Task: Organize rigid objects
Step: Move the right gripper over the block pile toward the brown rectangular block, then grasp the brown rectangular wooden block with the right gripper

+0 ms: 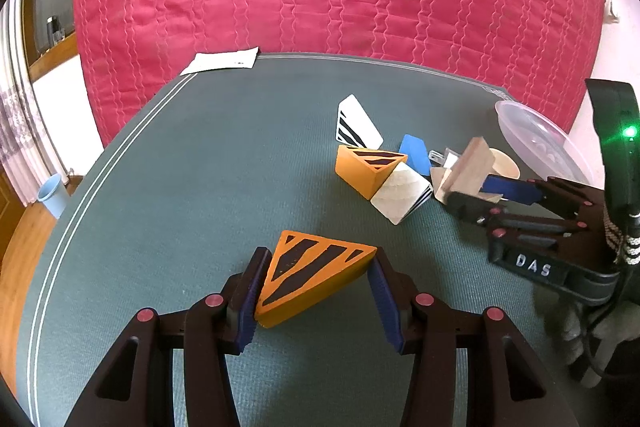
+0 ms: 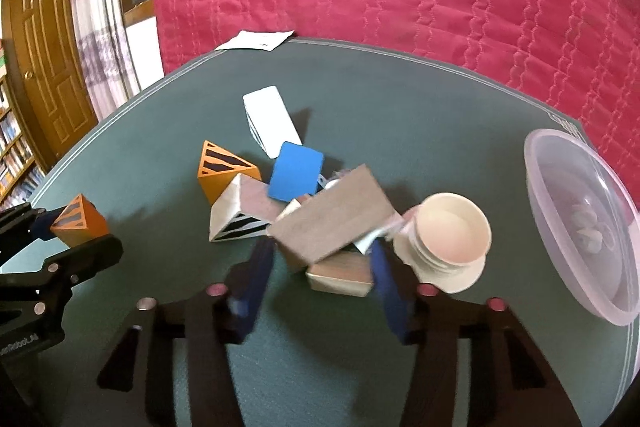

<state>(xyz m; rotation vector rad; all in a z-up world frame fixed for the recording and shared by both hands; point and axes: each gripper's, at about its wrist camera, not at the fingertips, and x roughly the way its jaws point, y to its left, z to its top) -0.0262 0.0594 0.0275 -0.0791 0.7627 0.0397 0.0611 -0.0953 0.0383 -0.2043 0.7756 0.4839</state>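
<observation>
The left tool clamps an orange wooden wedge with black stripes, just above the felt-like green desk. The right tool pinches a plain wooden block, tilted over the block pile. A clear plastic bowl sits right, contents blurred.

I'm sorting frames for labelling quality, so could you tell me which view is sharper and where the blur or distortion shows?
Left wrist view: crisp, the orange striped wedge between the left gripper fingers is sharp; fisheye bends the table edge. Right wrist view: motion-blurred around the right gripper and the wooden block.
</observation>
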